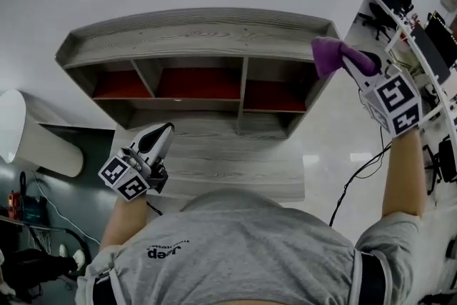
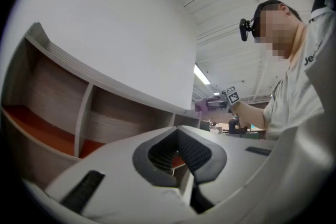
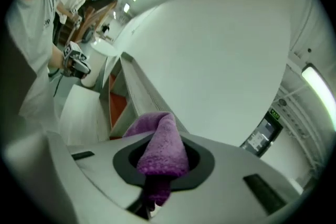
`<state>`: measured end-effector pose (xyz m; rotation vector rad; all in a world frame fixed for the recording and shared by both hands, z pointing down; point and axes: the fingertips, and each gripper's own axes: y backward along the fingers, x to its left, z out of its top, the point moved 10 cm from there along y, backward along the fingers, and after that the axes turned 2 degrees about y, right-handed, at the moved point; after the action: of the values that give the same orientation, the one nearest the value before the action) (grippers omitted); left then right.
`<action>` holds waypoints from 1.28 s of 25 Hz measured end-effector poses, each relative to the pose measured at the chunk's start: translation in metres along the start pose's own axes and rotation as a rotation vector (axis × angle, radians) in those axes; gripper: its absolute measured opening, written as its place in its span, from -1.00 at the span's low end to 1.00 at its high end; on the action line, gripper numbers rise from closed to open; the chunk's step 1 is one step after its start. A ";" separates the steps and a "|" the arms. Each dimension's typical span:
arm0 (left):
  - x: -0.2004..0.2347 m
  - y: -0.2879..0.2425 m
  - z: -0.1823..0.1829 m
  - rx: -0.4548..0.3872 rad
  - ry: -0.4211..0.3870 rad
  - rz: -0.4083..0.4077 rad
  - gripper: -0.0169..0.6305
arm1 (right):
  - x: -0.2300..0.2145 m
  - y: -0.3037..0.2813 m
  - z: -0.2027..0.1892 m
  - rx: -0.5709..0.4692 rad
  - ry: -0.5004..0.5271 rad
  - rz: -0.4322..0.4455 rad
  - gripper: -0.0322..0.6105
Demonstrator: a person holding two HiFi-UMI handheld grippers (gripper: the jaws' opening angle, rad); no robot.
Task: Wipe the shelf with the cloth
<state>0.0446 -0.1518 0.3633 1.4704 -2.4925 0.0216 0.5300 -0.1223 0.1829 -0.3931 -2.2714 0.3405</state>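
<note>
Item: purple terry cloth [image 3: 161, 148], pinched in the right gripper [image 1: 344, 59] at the top-right corner of the grey wood-grain shelf unit [image 1: 193, 33]; contact unclear. Left gripper [image 1: 163, 133]: jaws pressed together, empty. Risk: the board edge may snag the cloth and tug it free.

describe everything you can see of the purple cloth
The cloth is purple and fluffy, like microfibre or terry, bunched into a thick folded wad. The right gripper is shut on it, with a rounded lump sticking out past the jaws and a small tail hanging beneath. It is held up by the right end of the top board of the shelf; whether it touches the wood cannot be told.
</note>
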 end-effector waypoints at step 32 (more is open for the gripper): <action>0.144 0.185 0.026 0.005 0.013 0.025 -0.89 | 0.326 -0.104 0.091 -0.394 -0.784 0.220 -0.70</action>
<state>-0.1868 -0.1879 0.3902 1.4369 -2.5022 0.0416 0.2353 -0.1031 0.3786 -0.8278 -3.0841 0.1625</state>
